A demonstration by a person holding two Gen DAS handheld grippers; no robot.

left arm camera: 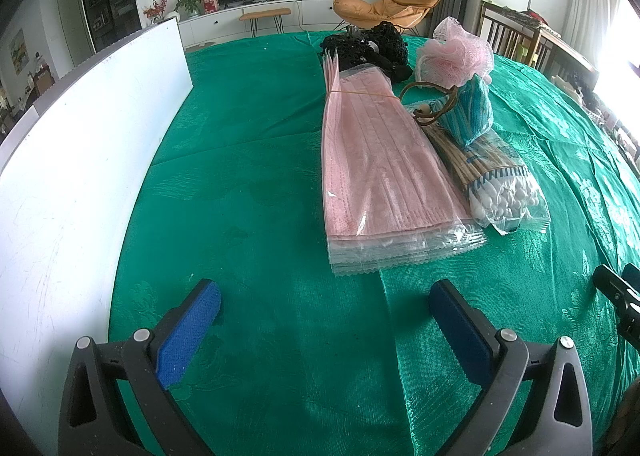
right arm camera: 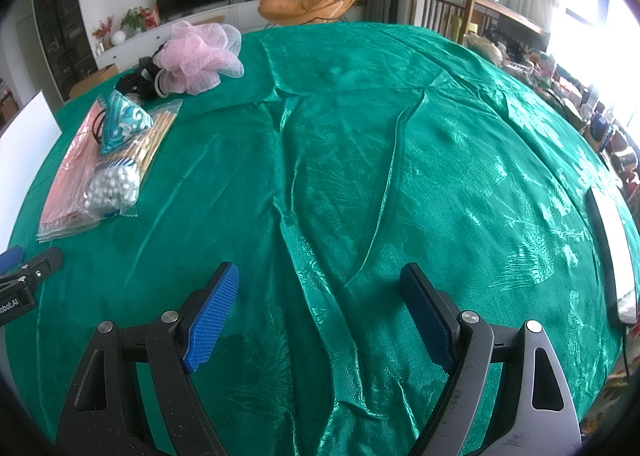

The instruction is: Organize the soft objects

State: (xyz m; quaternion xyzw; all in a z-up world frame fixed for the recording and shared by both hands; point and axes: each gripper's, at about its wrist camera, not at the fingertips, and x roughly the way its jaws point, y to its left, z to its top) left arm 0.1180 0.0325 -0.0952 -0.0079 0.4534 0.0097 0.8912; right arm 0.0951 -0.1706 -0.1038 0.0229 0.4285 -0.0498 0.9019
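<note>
both claws are spread wide and empty right now, nothing between the pads. your left gripper (left arm camera: 324,306) hangs low over the green cloth (left arm camera: 260,175), nose pointed at the pile, and your right gripper (right arm camera: 320,292) sits off over bare, wrinkled cloth, well apart from everything.

the soft things are bunched in 1 cluster: the mask pack (left arm camera: 376,175) lies flat and nearest the left gripper, the swab bag (left arm camera: 492,183) rests just beside it on the right, the teal pouch (left arm camera: 470,113) sits on top of the swabs, and the pink pouf (left arm camera: 456,51) and black mesh (left arm camera: 372,49) are at the far end, touching each other. a white board (left arm camera: 80,159) stands along the left edge.

looks like you're at the very start, picking a first item. my read: go for the mask pack with the left, since it's closest and square to you. it's a slippery stack of plastic sleeves banded together, so come in low, slide 1 pad under the crimped near edge and pinch the whole stack, not just the top sleeve. lift slowly; the swab bag overlaps its side and could drag along. the pouf should squash easily, so grip it deep when you get there. mind the cloth folds, they could snag a pad.
</note>
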